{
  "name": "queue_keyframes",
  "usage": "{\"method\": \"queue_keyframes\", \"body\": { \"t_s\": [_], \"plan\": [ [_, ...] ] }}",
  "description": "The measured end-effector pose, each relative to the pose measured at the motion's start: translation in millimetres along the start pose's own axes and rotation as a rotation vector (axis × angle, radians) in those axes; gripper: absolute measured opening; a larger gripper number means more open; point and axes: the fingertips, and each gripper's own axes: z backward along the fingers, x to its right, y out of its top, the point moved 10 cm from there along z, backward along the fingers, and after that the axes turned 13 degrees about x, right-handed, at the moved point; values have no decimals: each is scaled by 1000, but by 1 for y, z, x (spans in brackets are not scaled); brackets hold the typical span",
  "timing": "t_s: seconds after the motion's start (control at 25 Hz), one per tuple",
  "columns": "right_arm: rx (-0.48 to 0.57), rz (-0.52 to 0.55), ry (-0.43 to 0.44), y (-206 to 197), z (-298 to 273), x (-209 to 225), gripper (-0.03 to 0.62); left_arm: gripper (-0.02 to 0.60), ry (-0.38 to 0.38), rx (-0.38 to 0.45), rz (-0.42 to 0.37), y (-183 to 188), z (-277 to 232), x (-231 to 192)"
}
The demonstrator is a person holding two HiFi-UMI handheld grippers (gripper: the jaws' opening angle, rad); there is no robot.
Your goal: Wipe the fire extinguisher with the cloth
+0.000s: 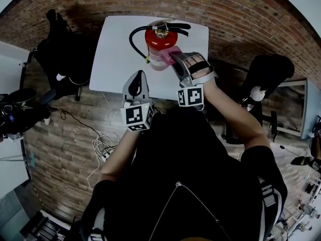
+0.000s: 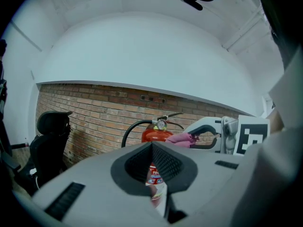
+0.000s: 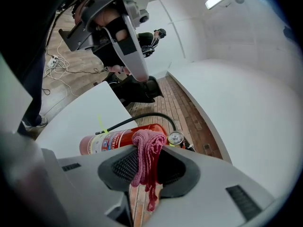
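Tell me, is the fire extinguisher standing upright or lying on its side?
Upright. The fire extinguisher stands on the white table, gauge and handle on top; the right tool holds the pink cloth against it.

My left gripper (image 1: pixel 139 75) hovers over the near edge of the table (image 1: pixel 115 49) and points towards the far edge. Its fingers (image 2: pixel 135 163) meet at the tips with nothing between them. My right gripper (image 1: pixel 175 59) reaches further in towards the table's middle, angled leftwards. Its fingers (image 3: pixel 118 167) are clamped on the pink cloth (image 3: pixel 146 150), which bunches above them and trails out below. My right forearm (image 1: pixel 228 109) is stretched forward, and my left forearm (image 1: pixel 119 149) is drawn in close to my body. The two grippers are near each other but apart.
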Motion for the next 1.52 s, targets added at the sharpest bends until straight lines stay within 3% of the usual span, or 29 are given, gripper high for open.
{"method": "queue_keyframes", "body": {
  "t_s": [0.28,0.48,0.96,1.24,1.52],
  "plan": [
    [34,-71,-32,1,8,12,115,9,78,2,-24,6,9,13],
    [68,-112,-8,2,17,1,115,9,127,1,-38,9,21,32],
    [81,-148,163,-9,7,-108,115,9,239,-3,-52,3,63,64],
    [4,-206,256,-14,-34,-177,115,9,220,-25,-39,-5,65,39],
    [-106,-254,289,-20,-82,-237,115,9,160,-68,-21,-16,53,4]
  ]
}}
